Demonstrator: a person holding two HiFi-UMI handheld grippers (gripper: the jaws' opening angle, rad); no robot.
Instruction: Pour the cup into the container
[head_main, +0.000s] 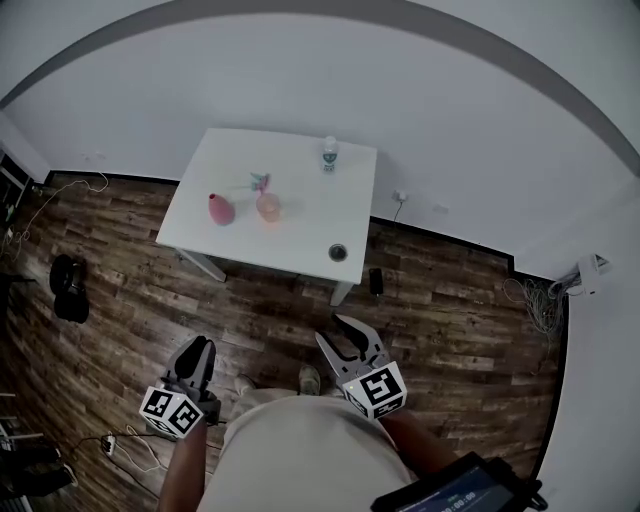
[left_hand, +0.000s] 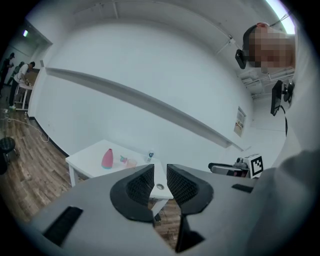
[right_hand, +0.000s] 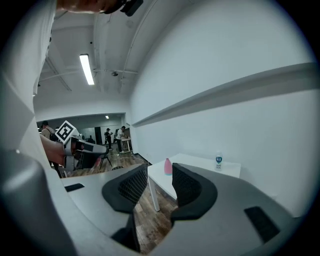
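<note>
A white table (head_main: 300, 225) stands across the room. On it are a translucent pink cup (head_main: 268, 207) and, to its left, a pink bottle-shaped container (head_main: 222, 209). Both grippers are held low near my body, far from the table. My left gripper (head_main: 200, 345) is shut, with only a thin slit between its pads and nothing in it. My right gripper (head_main: 335, 328) is also shut and empty. The left gripper view looks past that gripper (left_hand: 160, 172) at the container (left_hand: 107, 159) and cup (left_hand: 131, 163). The right gripper view (right_hand: 160, 172) shows the container (right_hand: 168, 167).
A water bottle (head_main: 330, 154) stands at the table's far edge, a small teal and pink item (head_main: 260, 182) lies behind the cup, and a small dark round object (head_main: 338, 252) sits near the front right corner. Wooden floor (head_main: 270, 310) lies between me and the table. People stand in the far background.
</note>
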